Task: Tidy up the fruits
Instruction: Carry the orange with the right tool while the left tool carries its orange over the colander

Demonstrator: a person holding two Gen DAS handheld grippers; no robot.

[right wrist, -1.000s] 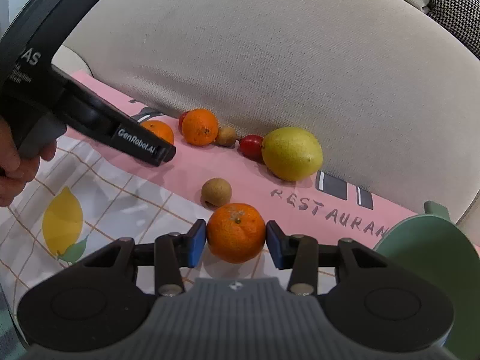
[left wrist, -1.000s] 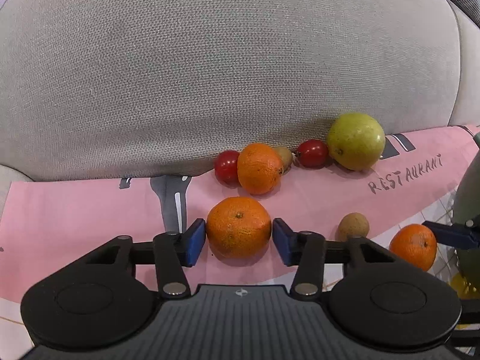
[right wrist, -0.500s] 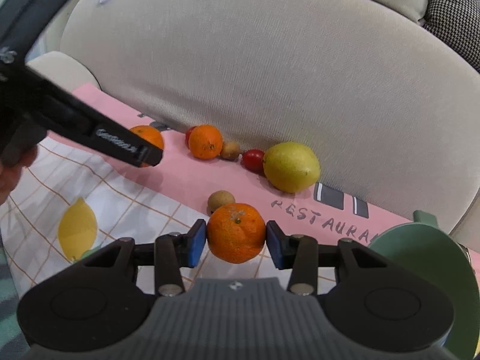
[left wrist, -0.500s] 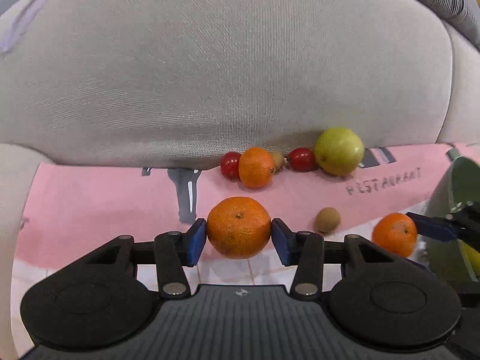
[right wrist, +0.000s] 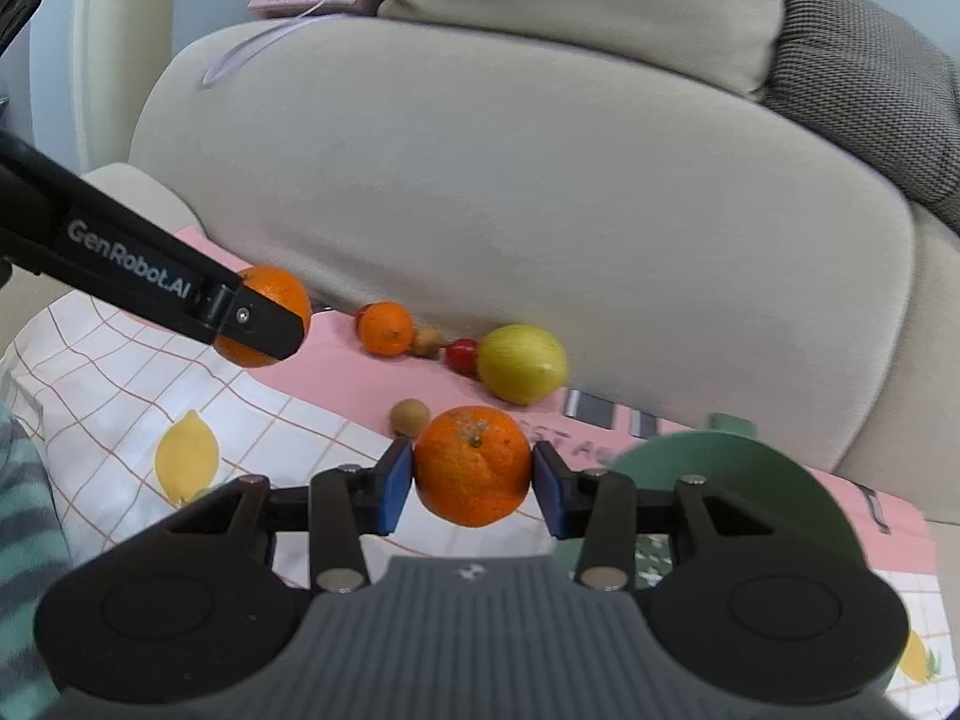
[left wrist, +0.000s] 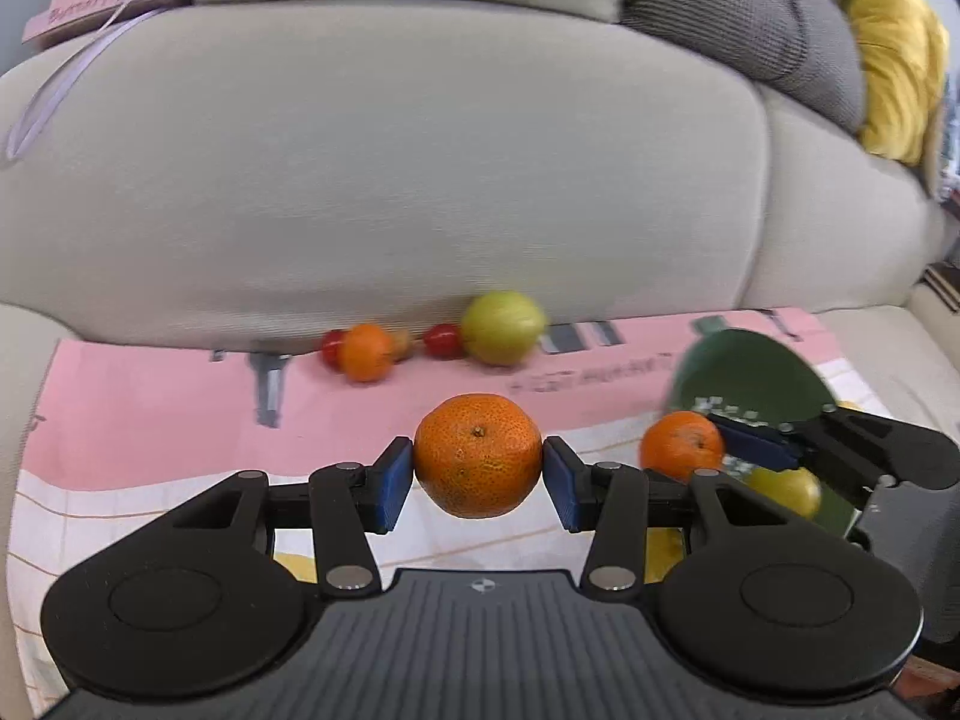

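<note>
Both claws have a fruit right now. The left claw (left wrist: 478,476) is clamped on an orange (left wrist: 478,455), held up off the pink cloth (left wrist: 150,408) on the sofa seat. The right claw (right wrist: 472,483) is squeezing another orange (right wrist: 472,465), close to the green bowl (right wrist: 750,480). Back against the sofa cushion (right wrist: 540,210) there's a row: a small orange (right wrist: 387,328), a red tomato (right wrist: 461,355) and a yellow-green lemon (right wrist: 522,363). A little brown fruit (right wrist: 410,417) sits on its own, nearer.
</note>
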